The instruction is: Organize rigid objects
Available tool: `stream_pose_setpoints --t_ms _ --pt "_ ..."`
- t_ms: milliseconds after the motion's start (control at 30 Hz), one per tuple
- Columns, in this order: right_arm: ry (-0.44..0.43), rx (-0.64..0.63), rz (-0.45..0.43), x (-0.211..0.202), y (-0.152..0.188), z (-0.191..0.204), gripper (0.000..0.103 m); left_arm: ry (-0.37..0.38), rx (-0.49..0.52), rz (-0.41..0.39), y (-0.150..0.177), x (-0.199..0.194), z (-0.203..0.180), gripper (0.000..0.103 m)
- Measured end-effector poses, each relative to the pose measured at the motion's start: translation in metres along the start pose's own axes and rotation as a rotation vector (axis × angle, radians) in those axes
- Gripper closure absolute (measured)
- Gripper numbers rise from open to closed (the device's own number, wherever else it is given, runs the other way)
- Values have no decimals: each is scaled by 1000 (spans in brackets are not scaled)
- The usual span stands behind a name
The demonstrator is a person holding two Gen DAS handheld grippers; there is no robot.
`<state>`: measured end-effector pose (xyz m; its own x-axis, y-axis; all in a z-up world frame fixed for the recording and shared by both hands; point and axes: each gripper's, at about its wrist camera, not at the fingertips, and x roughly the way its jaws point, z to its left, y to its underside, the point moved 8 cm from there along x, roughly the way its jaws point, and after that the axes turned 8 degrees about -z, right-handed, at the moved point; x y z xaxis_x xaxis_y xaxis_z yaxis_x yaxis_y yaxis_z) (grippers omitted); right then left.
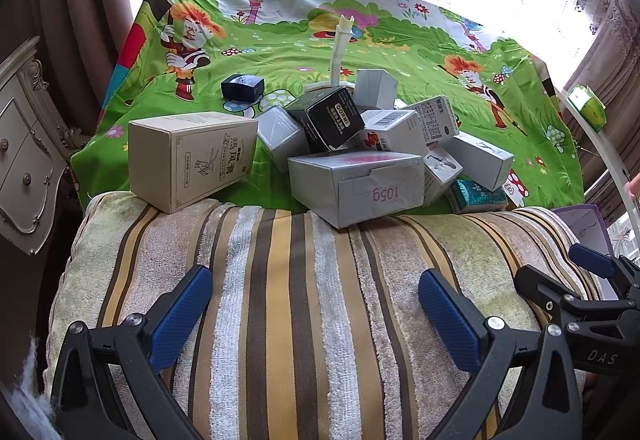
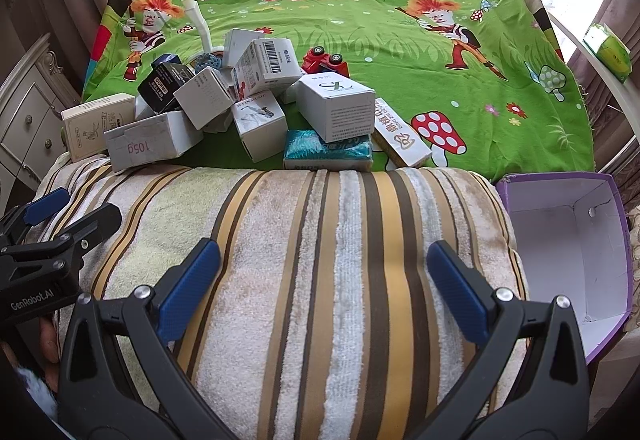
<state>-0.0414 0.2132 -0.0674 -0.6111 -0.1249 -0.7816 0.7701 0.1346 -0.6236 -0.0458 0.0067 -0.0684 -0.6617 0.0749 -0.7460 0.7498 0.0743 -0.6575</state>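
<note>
A heap of several small cardboard boxes lies on a green cartoon cloth (image 1: 360, 52) (image 2: 400, 52). It includes a beige box (image 1: 192, 158) (image 2: 98, 124), a grey box marked 105g (image 1: 356, 186) (image 2: 148, 144), a black box (image 1: 328, 118) (image 2: 162, 86), a teal pack (image 1: 478, 196) (image 2: 328, 150) and a white box (image 2: 338, 106). A red toy car (image 2: 324, 62) sits behind the heap. My left gripper (image 1: 316, 298) hangs open over the striped towel (image 1: 280, 300), well short of the boxes. My right gripper (image 2: 322, 270) is open too, above the same towel (image 2: 320, 260), with nothing between its fingers.
An open purple box (image 2: 572, 240) with a white inside stands at the right of the towel. A white stand (image 1: 340, 48) rises behind the heap. A pale carved cabinet (image 1: 24, 144) is at the left, curtains and a bright window behind. A green pack (image 2: 608, 50) rests far right.
</note>
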Motion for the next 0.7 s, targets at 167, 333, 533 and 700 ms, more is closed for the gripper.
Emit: stream_pose_setpoints --t_ms 167,333,533,700 --pt "5 -5 2 1 0 1 0 3 1 -4 0 -1 -1 0" --pt "0 1 0 1 1 0 0 9 -3 -11 1 -1 -1 0" --pt "5 -8 -2 1 1 0 0 6 0 -23 1 -2 -1 0" --pt "-4 -8 -3 0 1 0 0 -24 33 -20 2 -1 -4 0"
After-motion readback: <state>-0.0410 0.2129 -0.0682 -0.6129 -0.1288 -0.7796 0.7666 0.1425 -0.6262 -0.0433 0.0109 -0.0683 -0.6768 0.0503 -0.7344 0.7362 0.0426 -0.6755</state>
